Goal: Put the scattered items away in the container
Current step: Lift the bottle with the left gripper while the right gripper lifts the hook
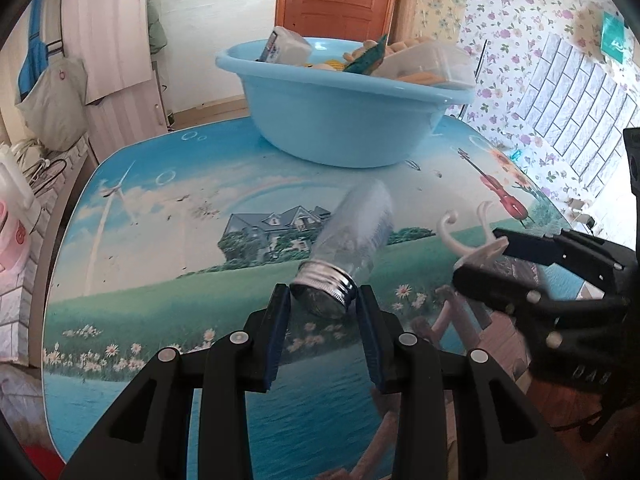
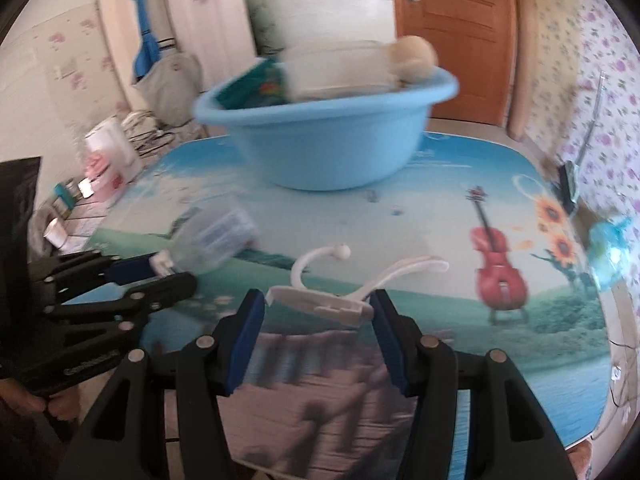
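Both loads should travel high enough to clear the rim of the blue basin [image 1: 344,92], which sits at the far side of the table [image 1: 160,280] already heaped with items, and be let go only once well over its middle. The left gripper [image 1: 324,300] is clenched on the metal cap of a clear glass bottle [image 1: 356,232] carried above the table. The right gripper [image 2: 318,312], partly closed, seems to pinch the flat base of a white double hook [image 2: 332,292], though blur makes the contact uncertain.
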